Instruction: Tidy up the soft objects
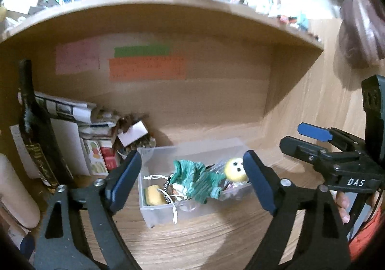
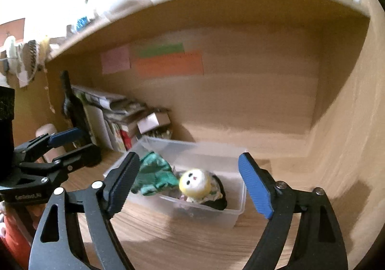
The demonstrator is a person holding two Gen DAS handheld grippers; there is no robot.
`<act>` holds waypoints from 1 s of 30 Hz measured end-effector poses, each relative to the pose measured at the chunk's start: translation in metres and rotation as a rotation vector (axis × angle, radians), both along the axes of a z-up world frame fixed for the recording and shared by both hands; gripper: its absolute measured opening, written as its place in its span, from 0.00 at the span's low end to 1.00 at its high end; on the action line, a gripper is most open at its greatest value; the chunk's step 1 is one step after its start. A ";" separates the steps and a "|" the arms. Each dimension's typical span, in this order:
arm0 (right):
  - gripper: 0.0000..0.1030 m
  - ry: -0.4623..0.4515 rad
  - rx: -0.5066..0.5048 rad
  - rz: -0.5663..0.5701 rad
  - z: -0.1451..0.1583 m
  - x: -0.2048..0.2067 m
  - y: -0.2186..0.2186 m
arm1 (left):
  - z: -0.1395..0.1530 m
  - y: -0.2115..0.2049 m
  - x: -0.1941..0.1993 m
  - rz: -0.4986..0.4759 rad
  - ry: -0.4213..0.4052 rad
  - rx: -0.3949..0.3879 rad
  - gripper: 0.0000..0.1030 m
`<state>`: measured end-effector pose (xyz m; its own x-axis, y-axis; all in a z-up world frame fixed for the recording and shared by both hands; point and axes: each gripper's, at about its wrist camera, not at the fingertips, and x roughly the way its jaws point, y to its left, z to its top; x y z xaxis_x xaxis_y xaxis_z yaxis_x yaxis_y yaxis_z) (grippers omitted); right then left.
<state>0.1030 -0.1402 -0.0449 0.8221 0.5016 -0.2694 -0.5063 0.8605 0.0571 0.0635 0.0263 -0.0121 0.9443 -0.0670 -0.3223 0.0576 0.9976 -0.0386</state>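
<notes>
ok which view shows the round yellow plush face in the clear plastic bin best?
Right wrist: the round yellow plush face shows whole, eyes and mouth visible, inside the clear plastic bin. In the left wrist view it is partly hidden behind a finger.

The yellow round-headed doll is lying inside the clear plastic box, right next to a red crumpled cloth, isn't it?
Not quite: the cloth is green, not red. The right wrist view shows it crumpled beside the yellow round-headed doll, both inside the clear plastic box.
</notes>
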 end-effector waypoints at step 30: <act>0.97 -0.043 0.068 0.004 -0.007 -0.040 -0.011 | -0.003 -0.005 -0.041 0.000 -0.033 -0.051 0.99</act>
